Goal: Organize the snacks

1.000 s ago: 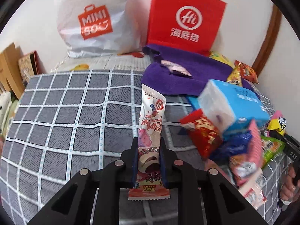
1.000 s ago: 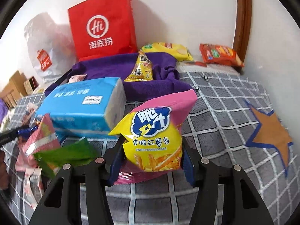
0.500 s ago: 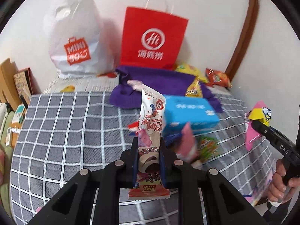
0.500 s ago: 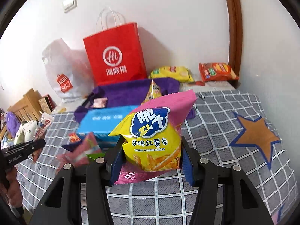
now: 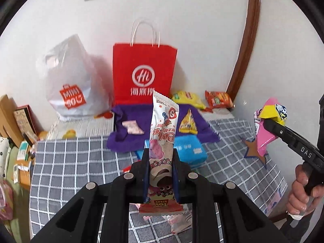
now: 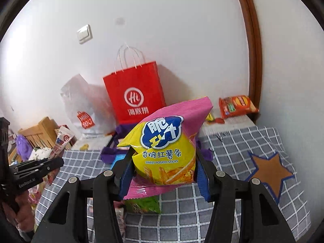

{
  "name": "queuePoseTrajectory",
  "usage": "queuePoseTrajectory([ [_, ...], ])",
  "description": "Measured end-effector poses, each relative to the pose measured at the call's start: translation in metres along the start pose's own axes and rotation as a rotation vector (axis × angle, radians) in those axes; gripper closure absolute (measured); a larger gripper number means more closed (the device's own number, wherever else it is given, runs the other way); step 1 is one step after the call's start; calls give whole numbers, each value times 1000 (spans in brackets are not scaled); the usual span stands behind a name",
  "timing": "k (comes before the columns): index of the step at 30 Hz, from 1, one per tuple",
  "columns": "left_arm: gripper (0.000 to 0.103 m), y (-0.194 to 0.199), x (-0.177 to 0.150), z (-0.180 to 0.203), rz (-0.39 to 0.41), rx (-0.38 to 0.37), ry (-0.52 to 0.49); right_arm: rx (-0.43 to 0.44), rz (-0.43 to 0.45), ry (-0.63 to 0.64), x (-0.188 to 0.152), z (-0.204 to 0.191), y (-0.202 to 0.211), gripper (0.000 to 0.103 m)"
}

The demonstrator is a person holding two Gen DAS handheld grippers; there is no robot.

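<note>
1. Snacks, left wrist view: the left gripper is clamped on a tall white Toy Story wafer packet, held upright above the checked grey blanket. Beyond lie a blue tissue pack, a purple cloth and a red paper bag.
2. Right wrist view: the right gripper pinches a yellow-and-pink sweet potato sticks bag, raised over the blanket; a green packet lies beneath.
</note>
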State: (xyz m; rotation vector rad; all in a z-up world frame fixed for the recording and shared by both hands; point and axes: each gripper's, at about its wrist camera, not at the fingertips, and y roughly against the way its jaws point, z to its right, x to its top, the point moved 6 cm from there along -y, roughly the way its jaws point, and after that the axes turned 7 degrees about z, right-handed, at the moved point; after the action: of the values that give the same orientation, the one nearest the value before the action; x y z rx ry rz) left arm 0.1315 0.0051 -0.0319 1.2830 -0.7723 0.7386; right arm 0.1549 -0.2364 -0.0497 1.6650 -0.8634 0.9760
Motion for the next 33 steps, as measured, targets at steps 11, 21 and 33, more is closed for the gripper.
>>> queuePoseTrajectory([
  [11,85,8,52,-9,62,39,13,31,49,83,64,-21,-3,49],
  [21,85,-20,72,-24,41,36,19,118,52,133,82,-56,-47,49],
  [33,85,-92,93,-54,-8,55,32,114,-23,142,79,-62,-146,49],
])
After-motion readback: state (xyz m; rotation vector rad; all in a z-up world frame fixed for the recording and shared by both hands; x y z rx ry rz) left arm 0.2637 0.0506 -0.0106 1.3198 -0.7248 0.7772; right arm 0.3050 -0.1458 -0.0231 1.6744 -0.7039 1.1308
